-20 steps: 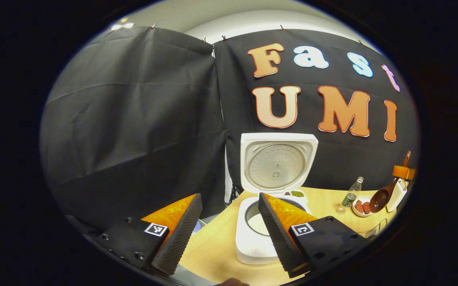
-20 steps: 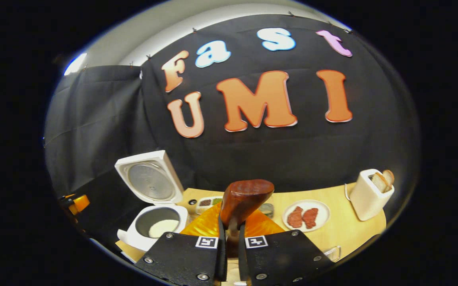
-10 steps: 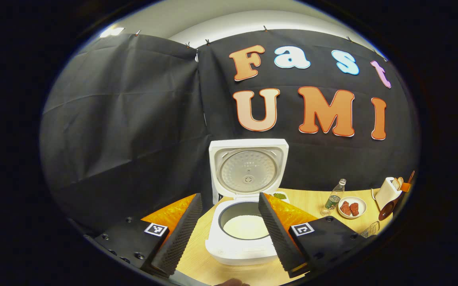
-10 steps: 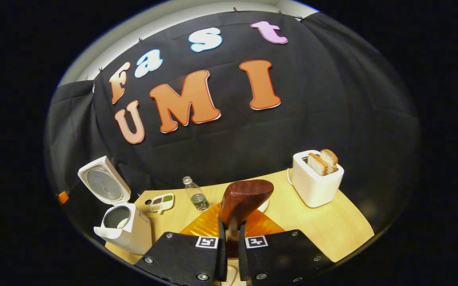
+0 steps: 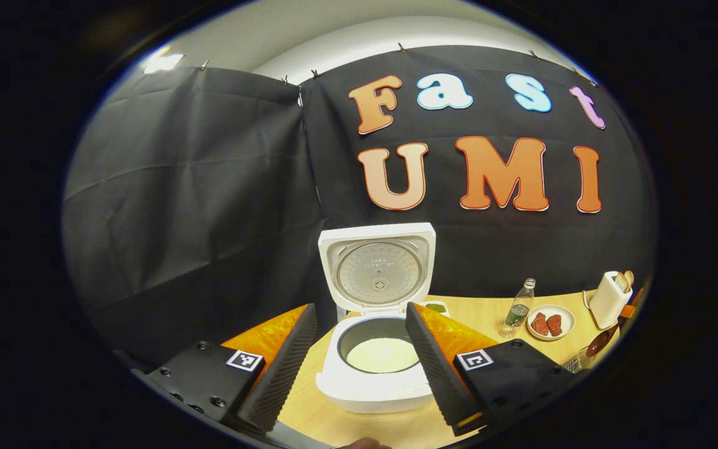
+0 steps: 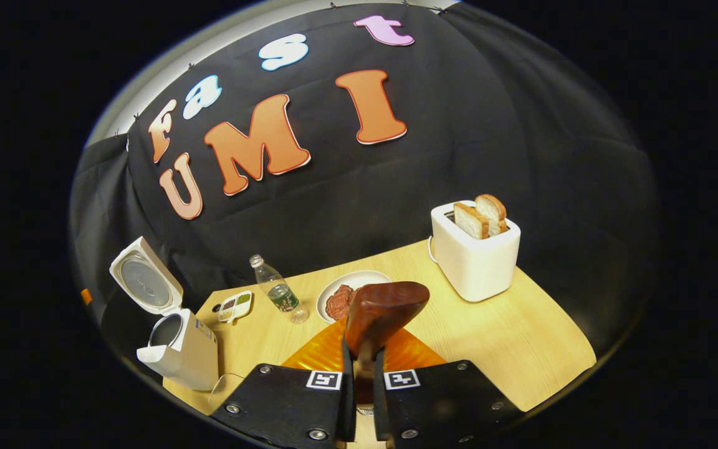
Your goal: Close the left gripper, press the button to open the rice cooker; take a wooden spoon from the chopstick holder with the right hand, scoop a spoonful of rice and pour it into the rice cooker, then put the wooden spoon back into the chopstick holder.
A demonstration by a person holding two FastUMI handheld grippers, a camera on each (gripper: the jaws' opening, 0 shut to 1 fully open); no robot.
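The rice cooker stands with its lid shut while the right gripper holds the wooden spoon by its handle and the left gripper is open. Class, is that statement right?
Not quite. The rice cooker has its lid raised, with white rice in the pot, as the left gripper view shows. The rest holds: the right gripper clamps the wooden spoon by its handle, and the left gripper is open.

In the right gripper view the rice cooker (image 6: 179, 349) stands at the lower left on the table (image 6: 521, 349). To its right come a small divided dish (image 6: 235, 306), a bottle (image 6: 278, 295) and a plate (image 6: 341, 293). The toaster (image 6: 475, 252) stands at the right.
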